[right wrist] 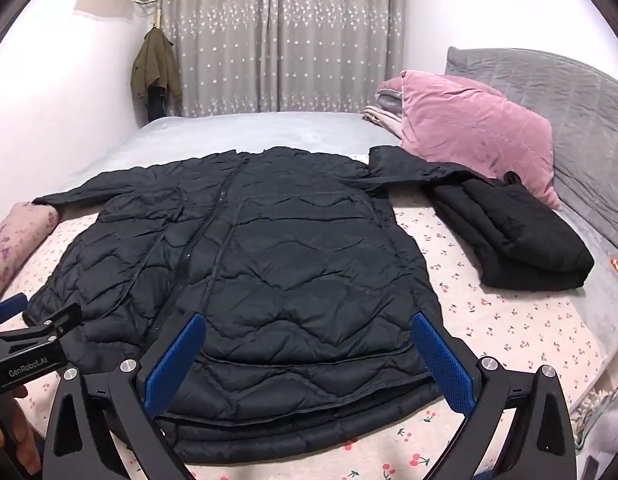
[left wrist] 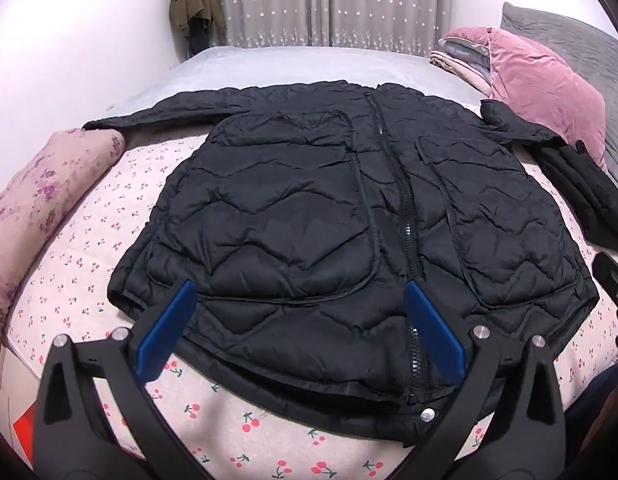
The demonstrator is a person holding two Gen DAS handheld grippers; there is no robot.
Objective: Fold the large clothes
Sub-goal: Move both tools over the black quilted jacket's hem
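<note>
A black quilted jacket lies flat and face up on the cherry-print sheet, zipper closed, both sleeves spread out sideways. My left gripper hovers open over the hem's left half, blue pads wide apart, nothing between them. Over the hem's right half my right gripper hangs open and likewise holds nothing. The left gripper's body shows at the left edge of the right wrist view.
A folded black garment lies right of the jacket, by a pink pillow. A rolled floral blanket lies on the left. The grey headboard is at right, curtains and a hung green coat behind.
</note>
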